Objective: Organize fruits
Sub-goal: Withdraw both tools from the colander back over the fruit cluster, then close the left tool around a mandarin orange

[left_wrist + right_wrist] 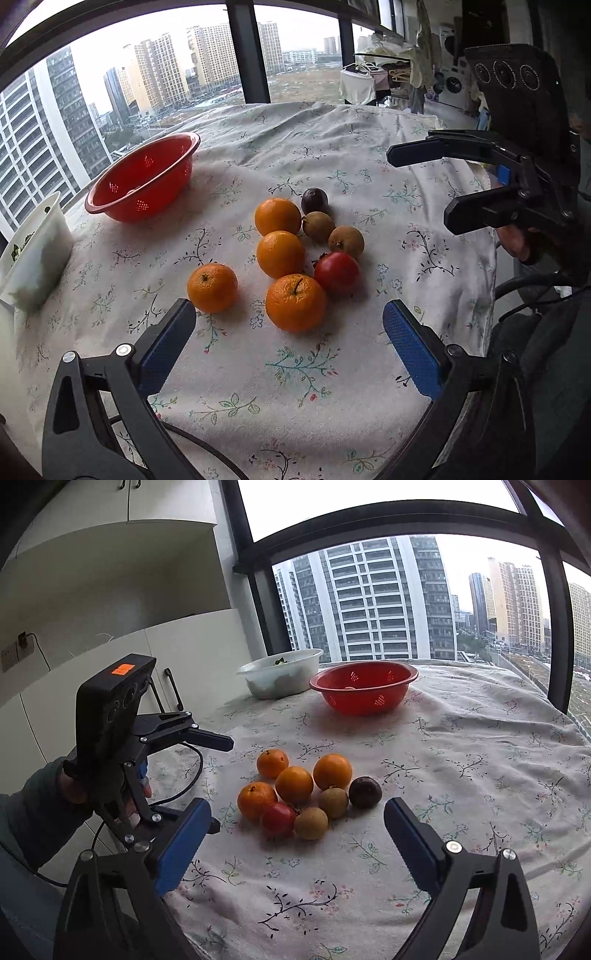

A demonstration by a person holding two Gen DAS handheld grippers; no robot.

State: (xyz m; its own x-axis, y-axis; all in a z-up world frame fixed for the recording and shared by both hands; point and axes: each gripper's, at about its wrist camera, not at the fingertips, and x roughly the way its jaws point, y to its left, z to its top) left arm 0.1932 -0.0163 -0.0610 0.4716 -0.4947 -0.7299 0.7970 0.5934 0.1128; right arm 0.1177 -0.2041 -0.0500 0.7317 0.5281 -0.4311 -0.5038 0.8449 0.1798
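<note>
A cluster of fruit lies on the flowered tablecloth point(295, 387): several oranges point(295, 301), two brown kiwis point(346, 240), a dark purple passion fruit point(314, 200) and a red pomegranate point(337, 272). A red colander point(142, 177) stands beyond them to the left. My left gripper point(289, 307) is open, with the nearest orange just ahead of its blue pads and nothing held. My right gripper point(298, 805) is open too, facing the same cluster point(295, 784) from the other side and apart from it. Each gripper shows in the other's view: right gripper point(421, 188), left gripper point(223, 784).
A white basin point(280, 675) with greens stands next to the red colander point(364, 686) at the table's window side. A black cable point(192, 775) trails over the cloth by the left hand. Cabinets are on the left and a window behind.
</note>
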